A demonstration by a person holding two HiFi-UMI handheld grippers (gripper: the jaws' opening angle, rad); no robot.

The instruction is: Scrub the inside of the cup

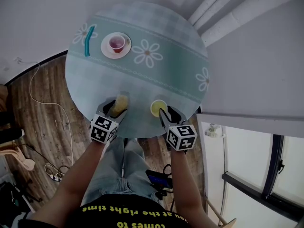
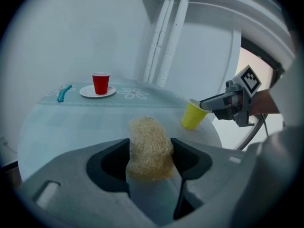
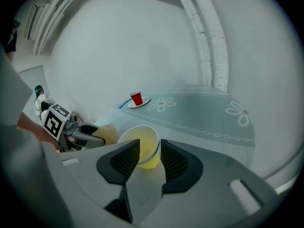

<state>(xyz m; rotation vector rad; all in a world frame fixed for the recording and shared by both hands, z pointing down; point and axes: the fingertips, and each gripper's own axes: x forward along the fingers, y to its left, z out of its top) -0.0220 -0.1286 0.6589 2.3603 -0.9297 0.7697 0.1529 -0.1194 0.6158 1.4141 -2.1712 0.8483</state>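
A yellow cup [image 1: 158, 108] stands near the front edge of the round table [image 1: 156, 75]. My right gripper [image 1: 170, 112] is open just behind it. In the right gripper view the cup [image 3: 142, 144] sits at the jaw tips, partly hidden by the left jaw, and my right gripper [image 3: 150, 148] does not clamp it. A straw-coloured fibre scrubber [image 1: 119, 103] rests on the table a little left of the cup. My left gripper [image 1: 116, 106] is open around it. In the left gripper view the scrubber [image 2: 149, 148] fills the gap of my left gripper [image 2: 151, 146].
At the table's far left a red cup [image 1: 116, 43] stands on a white plate [image 1: 108, 51], with a teal brush [image 1: 89, 41] beside it. White pipes [image 1: 223, 8] run along the wall at the right. Cables [image 1: 52, 108] lie on the wooden floor at the left.
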